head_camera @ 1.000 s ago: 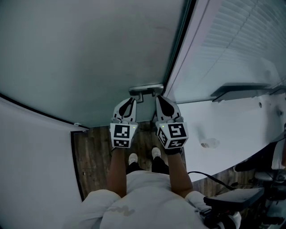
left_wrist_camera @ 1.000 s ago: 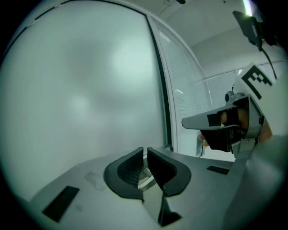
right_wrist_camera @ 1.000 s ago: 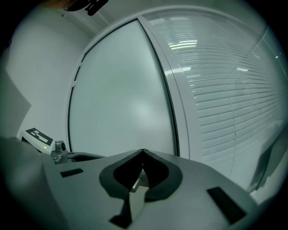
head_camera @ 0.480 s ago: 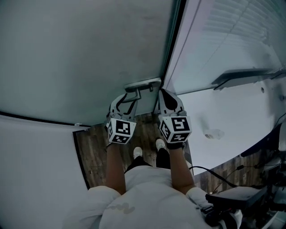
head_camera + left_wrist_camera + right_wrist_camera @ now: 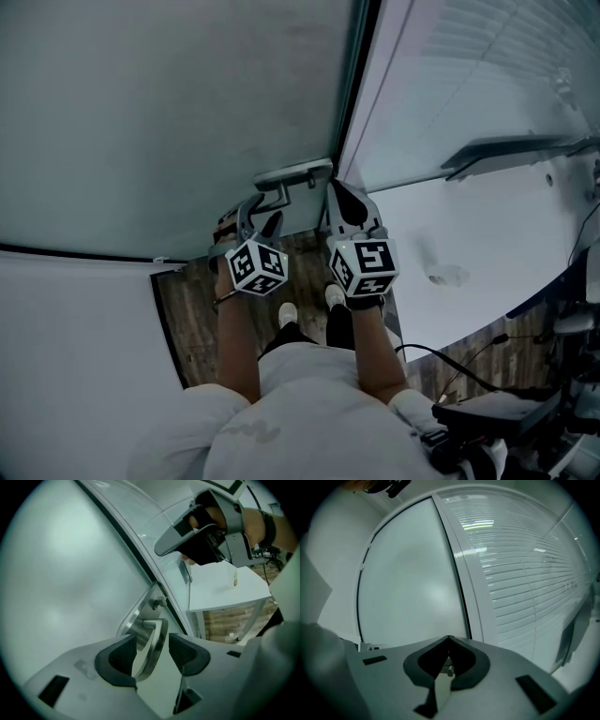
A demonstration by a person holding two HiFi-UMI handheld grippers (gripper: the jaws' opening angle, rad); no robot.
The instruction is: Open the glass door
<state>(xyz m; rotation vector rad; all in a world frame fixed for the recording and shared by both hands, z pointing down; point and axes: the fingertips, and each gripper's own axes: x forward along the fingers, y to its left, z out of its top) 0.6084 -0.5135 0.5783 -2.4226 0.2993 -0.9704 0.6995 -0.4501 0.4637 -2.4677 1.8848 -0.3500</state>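
The frosted glass door (image 5: 169,112) fills the upper left of the head view. Its metal lever handle (image 5: 293,173) sits at the door's right edge by the dark frame. My left gripper (image 5: 258,217) is just below the handle, rolled to one side. In the left gripper view the handle (image 5: 151,644) lies between its pads (image 5: 123,656), which stand apart from it; the jaws have just been opening. My right gripper (image 5: 339,195) is beside the handle's right end, shut with nothing held. In its own view, its tips (image 5: 449,641) meet in front of the door (image 5: 412,583).
A white table (image 5: 469,234) stands to the right under a window with blinds (image 5: 487,66). Wooden floor (image 5: 187,309) and the person's shoes lie below the grippers. Cables and dark equipment (image 5: 487,412) sit at the lower right. A white wall (image 5: 75,356) bounds the left.
The left gripper sank, rolled, and went from shut to open, its jaws now around the handle. The right gripper dropped slightly and stayed shut.
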